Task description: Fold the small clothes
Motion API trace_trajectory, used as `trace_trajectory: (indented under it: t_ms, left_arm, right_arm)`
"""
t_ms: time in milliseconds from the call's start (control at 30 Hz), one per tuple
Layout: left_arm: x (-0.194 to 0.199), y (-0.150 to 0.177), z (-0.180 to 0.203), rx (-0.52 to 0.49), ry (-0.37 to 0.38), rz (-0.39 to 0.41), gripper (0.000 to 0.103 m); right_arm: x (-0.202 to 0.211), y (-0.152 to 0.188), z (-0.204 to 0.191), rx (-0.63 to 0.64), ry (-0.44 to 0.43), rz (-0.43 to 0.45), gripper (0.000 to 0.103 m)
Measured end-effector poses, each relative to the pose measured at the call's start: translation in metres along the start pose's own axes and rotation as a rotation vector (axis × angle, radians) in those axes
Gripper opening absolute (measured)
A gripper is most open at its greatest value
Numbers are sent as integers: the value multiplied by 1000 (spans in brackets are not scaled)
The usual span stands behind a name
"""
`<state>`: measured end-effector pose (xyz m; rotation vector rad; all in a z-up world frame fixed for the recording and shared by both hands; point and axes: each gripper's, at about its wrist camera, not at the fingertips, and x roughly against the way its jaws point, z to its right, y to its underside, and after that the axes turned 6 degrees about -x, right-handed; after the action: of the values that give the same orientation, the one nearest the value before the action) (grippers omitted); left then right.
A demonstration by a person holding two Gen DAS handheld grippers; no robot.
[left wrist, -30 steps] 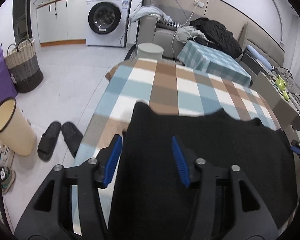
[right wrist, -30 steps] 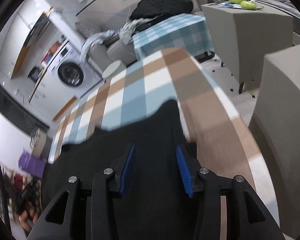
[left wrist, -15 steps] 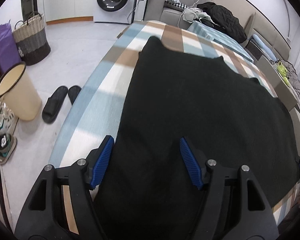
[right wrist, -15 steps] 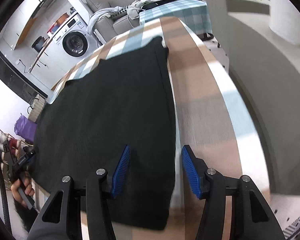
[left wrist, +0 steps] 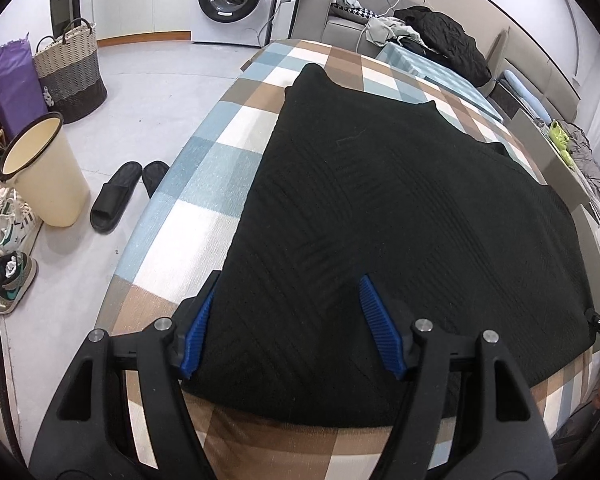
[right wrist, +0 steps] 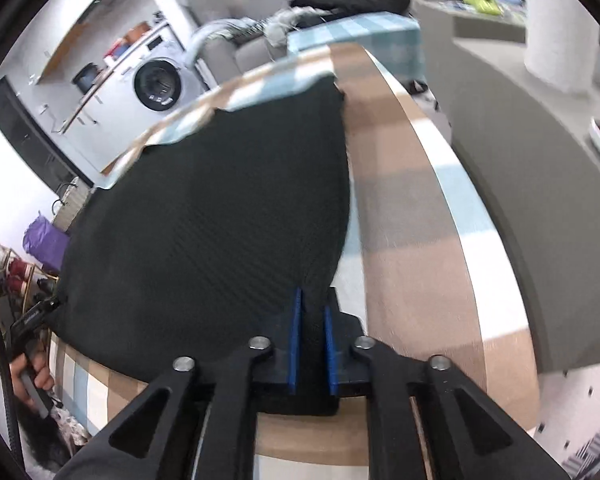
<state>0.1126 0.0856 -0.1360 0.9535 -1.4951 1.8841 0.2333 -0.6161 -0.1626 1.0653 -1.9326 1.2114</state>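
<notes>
Count: 1 black garment [left wrist: 400, 216] on 1 checked surface [left wrist: 204, 184]; 2 grippers, left gripper [left wrist: 288, 324] and right gripper [right wrist: 311, 344]; 2 black slippers [left wrist: 120, 194]; 1 cream bin [left wrist: 44, 172]; 1 woven basket [left wrist: 70, 72]; 1 washing machine [left wrist: 230, 0].

A plain black knitted garment [left wrist: 380, 208] with a faint ribbed diagonal weave fills the frame's centre, on a tablecloth [left wrist: 204, 184] checked in blue, brown and white. Blue ridged pads [left wrist: 380, 330] tip black gripper arms below. At left: cream plastic bin [left wrist: 46, 176], black slippers [left wrist: 118, 194], purple bag [left wrist: 14, 84].
</notes>
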Motion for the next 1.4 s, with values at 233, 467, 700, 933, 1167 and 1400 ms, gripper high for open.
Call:
trace_trajectory:
  t_ms: [233, 467, 700, 933, 1167, 1400]
  left_arm:
    - [19, -1, 7, -19, -19, 38, 65]
    - [34, 0, 32, -82, -29, 82, 66]
    - [43, 7, 62, -166, -19, 106, 67]
    - [46, 7, 47, -149, -62, 107, 68]
    - [50, 13, 10, -63, -79, 106, 67]
    - [66, 16, 14, -59, -29, 152, 68]
  right_arm:
    - [41, 2, -20, 64, -8, 146, 37]
    - [13, 12, -76, 214, -18, 96, 40]
    - [-33, 27, -136, 366, -54, 51, 40]
    - [-47, 34, -131, 403, -21, 28, 41]
    - [-19, 34, -71, 331, 41, 51, 46]
    - [-4, 37, -71, 322, 56, 78, 47]
